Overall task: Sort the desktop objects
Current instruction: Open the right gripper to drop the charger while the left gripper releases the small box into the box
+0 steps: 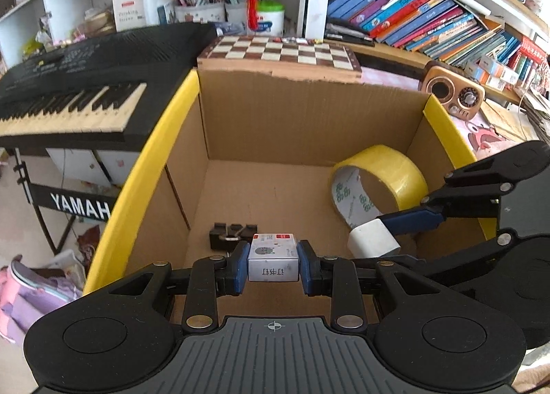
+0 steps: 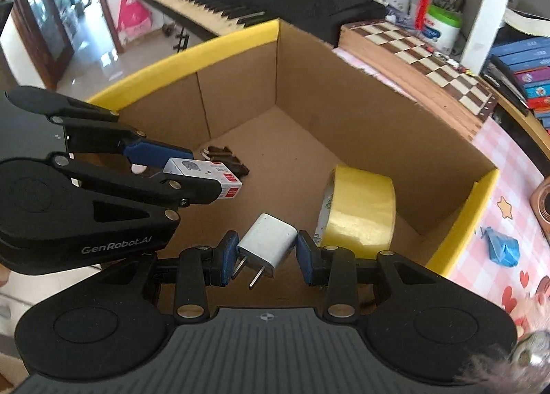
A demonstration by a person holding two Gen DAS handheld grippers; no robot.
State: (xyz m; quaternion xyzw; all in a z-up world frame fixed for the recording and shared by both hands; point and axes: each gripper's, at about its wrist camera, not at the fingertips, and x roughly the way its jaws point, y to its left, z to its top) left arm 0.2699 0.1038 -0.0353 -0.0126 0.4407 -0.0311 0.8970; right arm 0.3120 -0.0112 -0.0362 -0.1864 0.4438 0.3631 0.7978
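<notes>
A cardboard box (image 1: 309,119) with yellow-taped edges stands open below both grippers; it also shows in the right wrist view (image 2: 343,112). My left gripper (image 1: 273,265) is shut on a small white staple box (image 1: 272,258), held over the box's near side. My right gripper (image 2: 266,256) is shut on a white plug adapter (image 2: 268,244), prongs toward the camera, also over the box. Both show in each other's view: the adapter (image 1: 373,239) and the staple box (image 2: 206,174). Inside lie a yellow tape roll (image 1: 378,177) (image 2: 357,208) and a black binder clip (image 1: 230,234) (image 2: 223,158).
A black Yamaha keyboard (image 1: 79,84) stands left of the box. A chessboard (image 1: 282,52) lies behind it. Shelves of books (image 1: 429,19) and pen holders (image 1: 213,5) run along the back. A small brown radio (image 1: 453,93) sits right, and a blue crumpled item (image 2: 502,248) lies on the patterned tablecloth.
</notes>
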